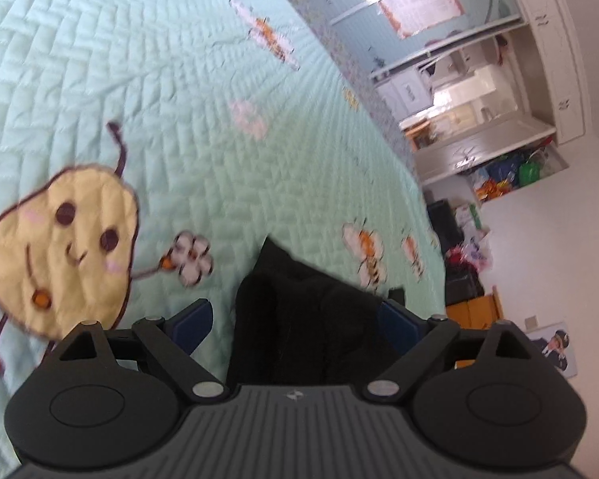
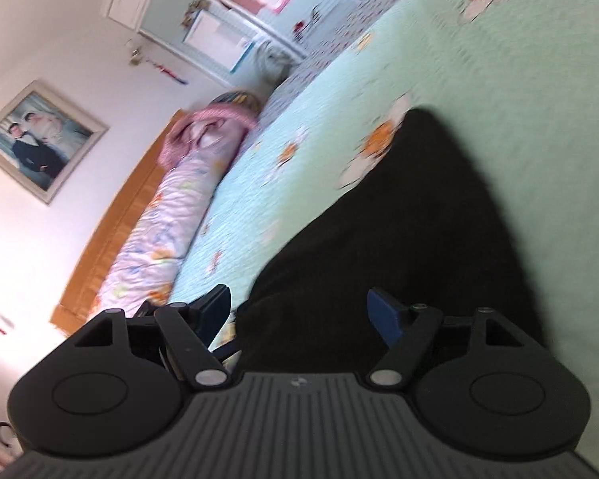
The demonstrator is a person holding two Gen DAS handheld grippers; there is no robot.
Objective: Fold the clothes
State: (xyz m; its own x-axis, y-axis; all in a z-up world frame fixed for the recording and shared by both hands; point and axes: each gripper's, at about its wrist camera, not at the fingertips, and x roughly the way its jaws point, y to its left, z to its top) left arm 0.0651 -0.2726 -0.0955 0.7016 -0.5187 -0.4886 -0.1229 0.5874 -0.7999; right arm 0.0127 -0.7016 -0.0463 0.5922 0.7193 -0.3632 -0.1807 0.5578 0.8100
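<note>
Black garment (image 1: 299,311) lies on the bed over a mint-green quilted bedspread (image 1: 139,60), bunched between the fingers of the left gripper (image 1: 295,315); that gripper stands wide, blue pads (image 1: 191,319) set apart on either side of the dark cloth, left pad clear of it, right pad partly covered by it, so whether that side presses on the fabric is unclear. In the right wrist view the same black garment (image 2: 419,219) spreads as a broad dark shape up and away across the bedspread (image 2: 519,80), with the right gripper (image 2: 299,315) wide around its near edge; pads do not press on it, the left one sits off the cloth edge, the right one (image 2: 383,311) stands over the fabric. Bedspread carries a yellow pear figure (image 1: 64,239), bees and white flowers. Rolled floral duvet (image 2: 167,215) lies along the wooden headboard (image 2: 112,235). Framed photo (image 2: 40,139) hangs on the wall. White cabinets (image 1: 539,60) stand beyond the bed. View is blurred.
</note>
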